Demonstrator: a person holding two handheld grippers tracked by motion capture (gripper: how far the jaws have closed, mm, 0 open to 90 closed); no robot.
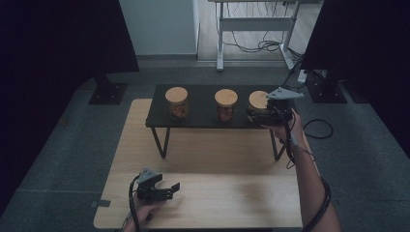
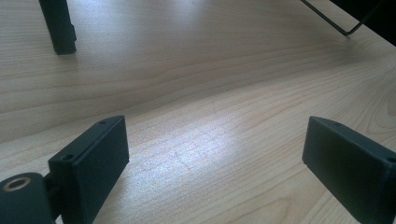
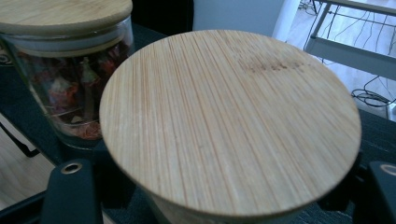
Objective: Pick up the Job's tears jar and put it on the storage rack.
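The right tool (image 1: 263, 115) is pinching the jar (image 3: 231, 121) at the right end of the black shelf (image 1: 203, 121), its jaws on either side of the glass just under the wooden lid. The grip sits low and off to one side, so if the jar is lifted at a tilt it may slip, or swing into the middle jar (image 1: 226, 105) just beside it and knock that one toward the shelf's front edge. The third jar (image 1: 177, 102) stands well apart at the left end. The left tool (image 1: 162, 189) rests spread and empty on the desk (image 1: 232, 203) near its front left corner.
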